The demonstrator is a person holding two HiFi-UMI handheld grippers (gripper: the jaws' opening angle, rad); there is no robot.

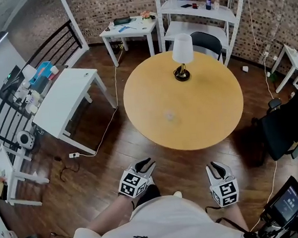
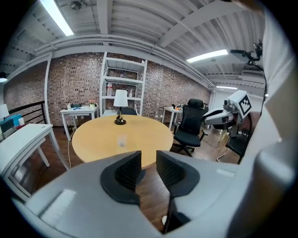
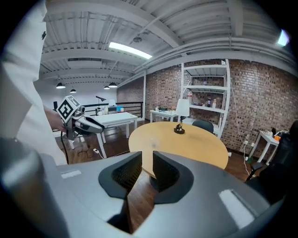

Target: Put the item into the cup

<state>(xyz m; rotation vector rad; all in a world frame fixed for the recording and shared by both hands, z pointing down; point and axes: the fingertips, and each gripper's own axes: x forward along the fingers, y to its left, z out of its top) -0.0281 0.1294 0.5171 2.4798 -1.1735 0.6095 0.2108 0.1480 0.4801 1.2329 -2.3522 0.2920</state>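
- Nearest, at the bottom of the head view: white shirt (image 1: 167,222) of the person, forearms reaching forward.
- Just ahead of it, left gripper (image 1: 143,166) low over the wooden floor (image 1: 92,182), short of the table edge; jaws spread a little, a narrow gap between the ribbed pads, nothing in it.
- Level with it and well apart, right gripper (image 1: 217,169), also over the floor; jaws a slit apart, pinching nothing, only floor seen through the gap.
- Off to the right, a small screen (image 1: 288,202) and a black office chair (image 1: 285,125).
- Next out, round wooden table (image 1: 211,121), both grippers pointed toward it.
- On that table, near its middle and on the near side of the lamp: clear cup (image 1: 170,117), faint and hard to make out, untouched, well apart from both grippers.
- Farther on the same top, close to the far edge: lamp (image 1: 181,51) with white shade and dark base, upright.
- To the left of the table, a white desk (image 1: 65,104) with clutter at its far end.
- Behind the table, a dark chair (image 1: 208,41), a small white table (image 1: 131,30), and a white shelf unit (image 1: 202,11) against the brick wall (image 1: 104,6).
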